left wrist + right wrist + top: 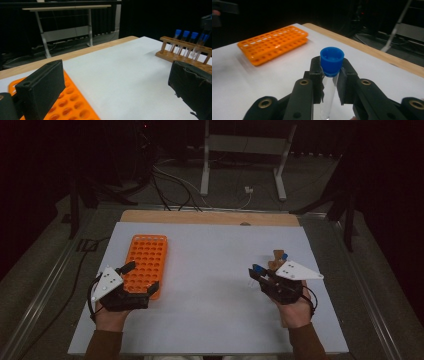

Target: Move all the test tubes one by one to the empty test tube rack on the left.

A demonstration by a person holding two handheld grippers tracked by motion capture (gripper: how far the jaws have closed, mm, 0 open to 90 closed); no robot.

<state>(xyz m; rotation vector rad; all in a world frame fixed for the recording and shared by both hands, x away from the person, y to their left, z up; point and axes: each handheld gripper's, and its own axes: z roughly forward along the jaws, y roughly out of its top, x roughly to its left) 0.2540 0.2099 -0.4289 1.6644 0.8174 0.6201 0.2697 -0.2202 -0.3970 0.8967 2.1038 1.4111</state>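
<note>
In the right gripper view a clear test tube with a blue cap (332,61) stands upright between the black jaws of my right gripper (331,75), which is shut on it just below the cap. The high view has that gripper (259,273) at the right of the table, just in front of a wooden tube rack (276,257). An orange tube rack (148,262) with many holes lies at the left. My left gripper (141,279) sits at its near end with jaws wide open, one jaw over the rack (72,105), nothing gripped.
The white table top (210,285) has a wooden strip (210,217) along its far edge. The wooden rack (185,50) holds several blue-capped tubes. A white table frame (245,150) and cables (170,182) lie on the dark floor beyond.
</note>
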